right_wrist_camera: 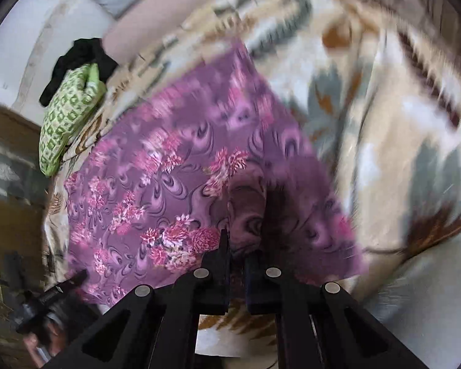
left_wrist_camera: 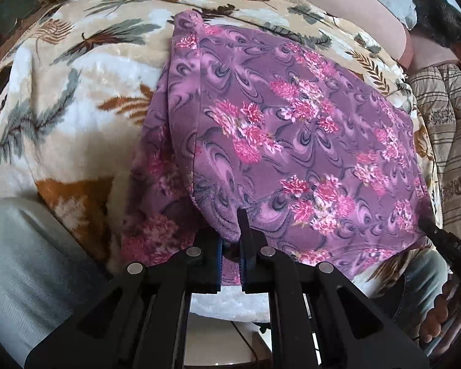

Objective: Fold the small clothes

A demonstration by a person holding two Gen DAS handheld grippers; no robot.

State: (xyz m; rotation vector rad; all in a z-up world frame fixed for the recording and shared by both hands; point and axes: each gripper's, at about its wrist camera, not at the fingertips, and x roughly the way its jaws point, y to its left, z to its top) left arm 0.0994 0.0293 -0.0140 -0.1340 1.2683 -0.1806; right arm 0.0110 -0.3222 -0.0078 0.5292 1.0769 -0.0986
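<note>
Left gripper (left_wrist_camera: pixel 230 243): at 6 o'clock in the left wrist view, its tongs pressed together on the near hem of the purple floral garment (left_wrist_camera: pixel 292 141), pinching the cloth.
Garment: lies spread on the leaf-print blanket (left_wrist_camera: pixel 61 98), filling the centre of both views; one side is already turned over along a seam running from 12 toward 7 o'clock.
Right gripper (right_wrist_camera: pixel 237 246): at 6 o'clock in its own view, tongs pinching the garment's near edge; this view is blurred.
Step in hand: seemingly lifting the near hem to fold it away toward the far edge.
Doing it well: I judge both corners should rise together and level, carried over evenly so edges meet, then laid down without dragging the layer underneath.
Risk: thin cloth may slip or bunch if one hand leads.
Surface: soft plush blanket, likely over a bed.
Room: green patterned cloth (right_wrist_camera: pixel 67 117) at 9 o'clock in the right view, a dark garment (right_wrist_camera: pixel 80 61) just behind it.
</note>
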